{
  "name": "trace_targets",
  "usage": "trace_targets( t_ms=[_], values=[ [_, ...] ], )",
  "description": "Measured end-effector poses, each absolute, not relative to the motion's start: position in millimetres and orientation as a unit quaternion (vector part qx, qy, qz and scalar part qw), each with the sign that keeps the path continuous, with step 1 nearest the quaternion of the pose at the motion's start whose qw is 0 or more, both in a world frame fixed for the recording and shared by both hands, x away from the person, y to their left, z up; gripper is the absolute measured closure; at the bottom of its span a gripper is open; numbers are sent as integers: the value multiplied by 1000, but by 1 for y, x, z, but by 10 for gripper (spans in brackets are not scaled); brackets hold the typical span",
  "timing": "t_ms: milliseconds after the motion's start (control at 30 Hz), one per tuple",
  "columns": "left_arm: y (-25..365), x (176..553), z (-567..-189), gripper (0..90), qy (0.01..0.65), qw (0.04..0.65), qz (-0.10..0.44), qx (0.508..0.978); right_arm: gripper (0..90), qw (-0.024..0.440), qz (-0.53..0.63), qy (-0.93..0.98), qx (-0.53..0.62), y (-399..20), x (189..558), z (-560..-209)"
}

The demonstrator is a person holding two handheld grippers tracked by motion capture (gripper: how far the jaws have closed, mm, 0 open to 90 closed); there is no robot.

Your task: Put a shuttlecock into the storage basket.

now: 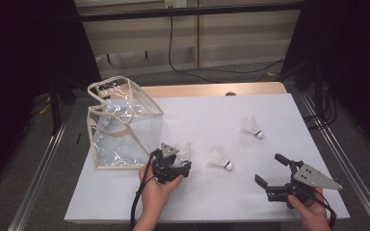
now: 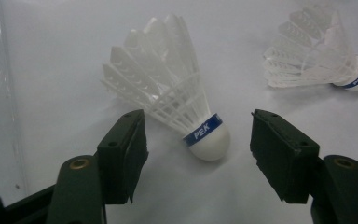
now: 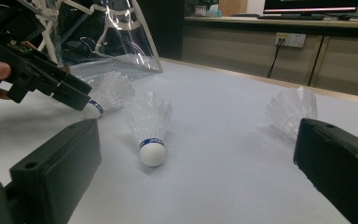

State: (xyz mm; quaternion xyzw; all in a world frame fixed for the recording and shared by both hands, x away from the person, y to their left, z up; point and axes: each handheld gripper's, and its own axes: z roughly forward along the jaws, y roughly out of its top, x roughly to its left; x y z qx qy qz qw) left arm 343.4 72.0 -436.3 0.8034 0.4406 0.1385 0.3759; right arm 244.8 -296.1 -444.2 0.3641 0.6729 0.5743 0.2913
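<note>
At the left of the high view, just beside the clear bag (image 1: 123,122), the left gripper (image 1: 180,162) stands part-spread with a shuttlecock (image 2: 177,102) between its jaws, neither pad touching it. A second shuttlecock (image 1: 220,159) lies at centre and a third (image 1: 252,127) toward upper right on the table (image 1: 212,197). The right gripper (image 1: 269,169) at lower right is spread wide and holds nothing.

A white sheet (image 1: 212,192) covers the counter, whose pale wooden edge (image 1: 212,89) shows along the far side in the high view. Grey floor (image 1: 38,192) lies around it, with metal rails (image 1: 41,166) at lower left and right. Dark curtains (image 1: 24,53) hang in the upper corners. At top centre stands a beige panelled wall (image 1: 231,33), a black cable (image 1: 173,53) trailing down it to the floor
</note>
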Motion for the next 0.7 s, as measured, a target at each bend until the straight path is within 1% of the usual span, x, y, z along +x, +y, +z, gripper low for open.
trace_targets(
  t_ms=[200, 367, 500, 700],
  values=[
    [71, 344, -437, 394, 444, 370, 135, 805, 1, 292, 575, 673, 364, -296, 245, -444],
    [70, 348, -438, 416, 457, 374, 129, 797, 1, 290, 575, 673, 364, -296, 245, -444],
    [69, 349, -437, 433, 456, 367, 128, 801, 1, 290, 574, 674, 363, -296, 245, -444],
    [67, 349, -438, 439, 459, 362, 125, 801, 1, 292, 574, 673, 364, -296, 246, -445]
  ],
)
